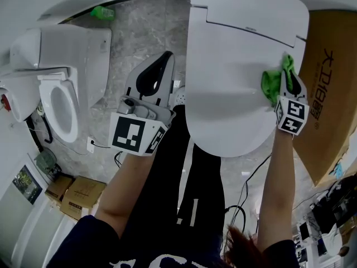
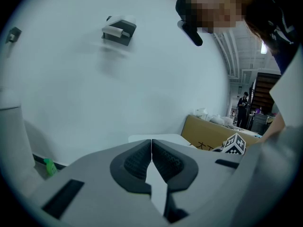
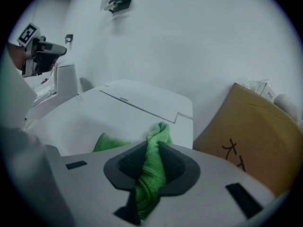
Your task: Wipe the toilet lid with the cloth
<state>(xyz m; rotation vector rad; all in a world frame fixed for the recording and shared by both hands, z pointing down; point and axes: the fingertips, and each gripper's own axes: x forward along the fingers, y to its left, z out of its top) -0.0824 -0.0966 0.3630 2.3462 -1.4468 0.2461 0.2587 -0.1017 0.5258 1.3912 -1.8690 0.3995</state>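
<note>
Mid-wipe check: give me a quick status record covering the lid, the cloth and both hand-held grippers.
toilet lid: white, down, only the cloth on it
cloth: green, bunched, lying on the lid's right side near the edge
right hand-held gripper: shut on cloth, angled down at the lid
left hand-held gripper: shut, empty, held off the lid to its left
nearby: cardboard box right of the lid; second toilet far left
</note>
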